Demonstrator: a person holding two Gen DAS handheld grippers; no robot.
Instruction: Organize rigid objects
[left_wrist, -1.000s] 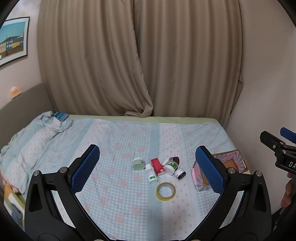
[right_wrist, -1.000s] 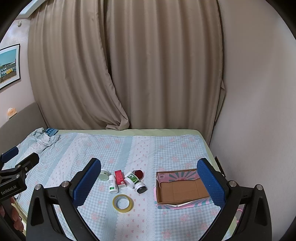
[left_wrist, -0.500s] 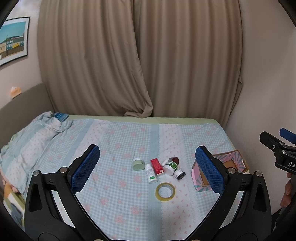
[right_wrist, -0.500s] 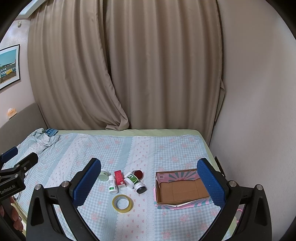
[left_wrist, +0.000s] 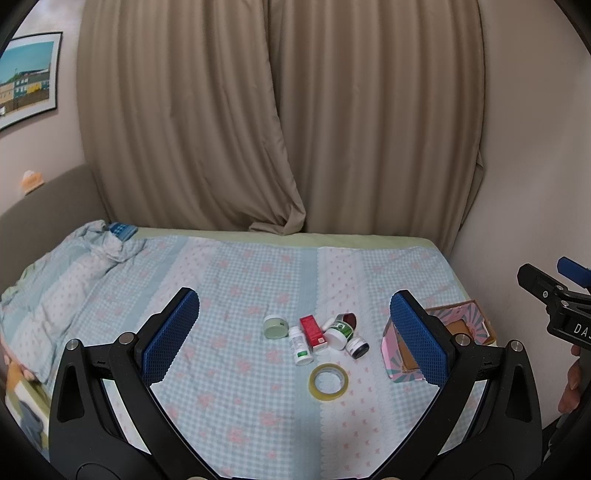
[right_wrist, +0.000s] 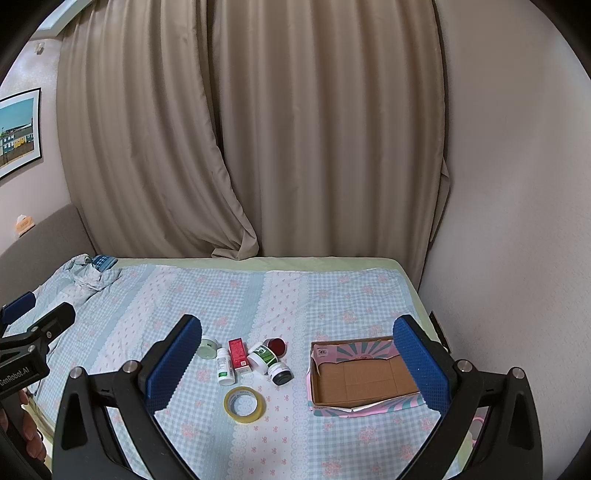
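Note:
A cluster of small items lies on the bed: a pale green round tin (left_wrist: 275, 327), a white bottle (left_wrist: 300, 346) on its side, a red box (left_wrist: 313, 333), a green-labelled white jar (left_wrist: 339, 333), a dark red lid (left_wrist: 348, 318), a small dark-capped jar (left_wrist: 357, 348) and a yellow tape roll (left_wrist: 328, 381). The tape roll (right_wrist: 244, 404) and red box (right_wrist: 238, 356) also show in the right wrist view. An empty cardboard box (right_wrist: 364, 377) with a pink patterned outside sits right of them. My left gripper (left_wrist: 294, 336) and right gripper (right_wrist: 295, 363) are open and empty, held above the bed's near side.
The bed has a blue checked sheet (left_wrist: 236, 280) with a bunched quilt (left_wrist: 66, 273) at the left. Beige curtains (right_wrist: 258, 129) hang behind. A wall (right_wrist: 517, 221) runs along the bed's right edge.

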